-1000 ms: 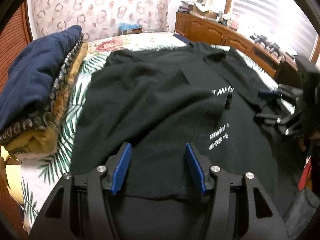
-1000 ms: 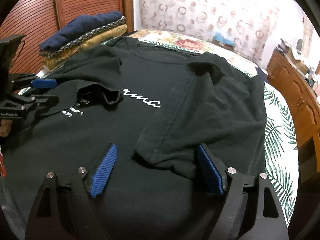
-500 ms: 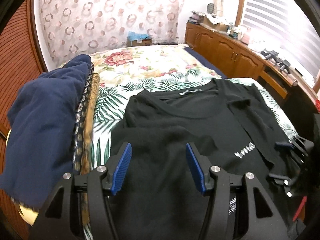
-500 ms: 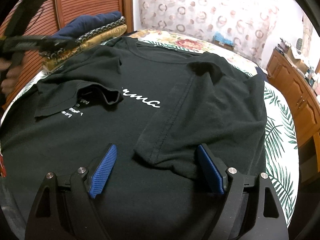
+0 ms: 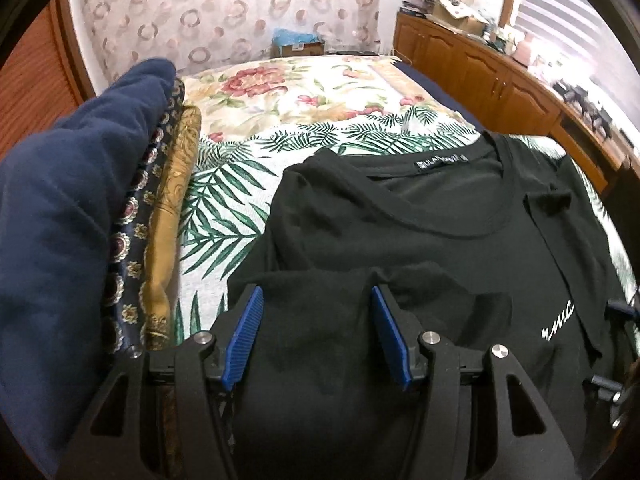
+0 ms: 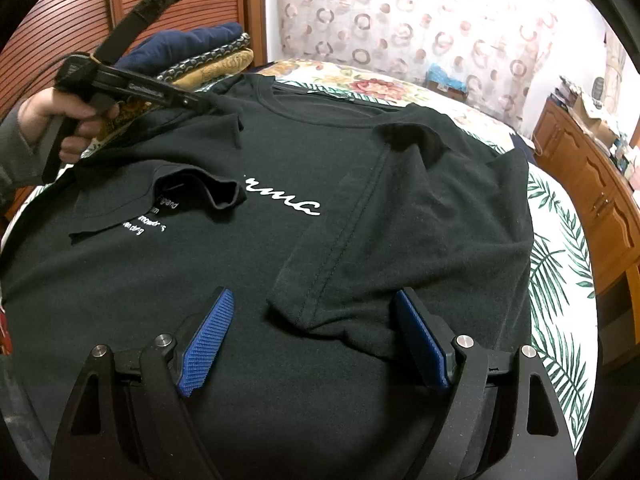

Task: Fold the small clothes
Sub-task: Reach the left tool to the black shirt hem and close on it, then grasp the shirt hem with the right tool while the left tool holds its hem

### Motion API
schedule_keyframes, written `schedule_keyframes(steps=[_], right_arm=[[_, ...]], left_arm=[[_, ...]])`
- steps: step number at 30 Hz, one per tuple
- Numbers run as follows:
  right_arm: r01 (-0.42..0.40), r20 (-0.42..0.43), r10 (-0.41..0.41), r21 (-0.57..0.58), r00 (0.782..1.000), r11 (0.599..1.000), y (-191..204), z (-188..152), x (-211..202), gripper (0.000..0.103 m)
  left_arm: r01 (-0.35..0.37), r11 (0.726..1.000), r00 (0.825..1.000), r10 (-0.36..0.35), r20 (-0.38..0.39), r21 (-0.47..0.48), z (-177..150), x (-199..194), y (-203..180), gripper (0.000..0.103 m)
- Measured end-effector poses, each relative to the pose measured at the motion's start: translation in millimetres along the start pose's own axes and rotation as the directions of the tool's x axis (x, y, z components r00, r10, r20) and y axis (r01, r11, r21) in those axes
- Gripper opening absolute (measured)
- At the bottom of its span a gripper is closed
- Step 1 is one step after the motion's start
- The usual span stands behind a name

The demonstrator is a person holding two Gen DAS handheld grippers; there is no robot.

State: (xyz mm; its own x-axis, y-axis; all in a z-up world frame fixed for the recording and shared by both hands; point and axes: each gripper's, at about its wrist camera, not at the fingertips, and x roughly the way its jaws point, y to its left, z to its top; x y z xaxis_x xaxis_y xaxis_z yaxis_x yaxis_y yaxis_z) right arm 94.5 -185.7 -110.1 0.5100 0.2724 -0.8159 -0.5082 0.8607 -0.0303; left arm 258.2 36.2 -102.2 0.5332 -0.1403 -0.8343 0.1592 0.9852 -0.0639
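The black T-shirt point(image 6: 280, 264) lies spread out, front up, on the bed point(image 5: 320, 92), and both short sleeves are already folded in over the chest. It looks soft, thin and light. It will bend and droop when it is lifted, and a pinch in the middle would only bunch it up. I think the best places to take hold are the edges: a shoulder near the collar point(image 5: 452, 196), or the bottom hem, so the cloth hangs flat.

The left claw point(image 5: 316, 334) is up at the shirt's shoulder, near the collar. Its blue pads are apart, and the black cloth of the shoulder and folded sleeve lies between them. It is not pinching the cloth.

The right claw point(image 6: 312, 340) is low over the body of the shirt. It is open wide, and the end of the other folded sleeve point(image 6: 384, 248) lies just in front of it, between its two pads. It holds nothing.

Beside the shirt, at the left claw's side, sits a stack of folded clothes point(image 5: 80, 240), navy on top. A wooden cabinet point(image 5: 500, 76) stands past the bed.
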Motion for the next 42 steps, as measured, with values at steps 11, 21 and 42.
schedule_keyframes(steps=[11, 21, 42], right_arm=[[0.000, 0.000, 0.000, 0.000, 1.000, 1.000, -0.6, -0.3, 0.1, 0.084], [0.000, 0.000, 0.000, 0.001, 1.000, 1.000, -0.2, -0.3, 0.0, 0.084], [0.084, 0.096, -0.094, 0.110, 0.991, 0.990, -90.0, 40.9, -34.6, 0.084]], left_arm=[[0.016, 0.997, 1.000, -0.018, 0.024, 0.070, -5.1, -12.6, -1.3, 0.009], [-0.055, 0.998, 0.972, 0.058, 0.229, -0.020, 1.1, -81.2, 32.2, 0.008], [0.030, 0.998, 0.947, -0.048, 0.318, 0.060, -14.3, -125.7, 8.5, 0.008]])
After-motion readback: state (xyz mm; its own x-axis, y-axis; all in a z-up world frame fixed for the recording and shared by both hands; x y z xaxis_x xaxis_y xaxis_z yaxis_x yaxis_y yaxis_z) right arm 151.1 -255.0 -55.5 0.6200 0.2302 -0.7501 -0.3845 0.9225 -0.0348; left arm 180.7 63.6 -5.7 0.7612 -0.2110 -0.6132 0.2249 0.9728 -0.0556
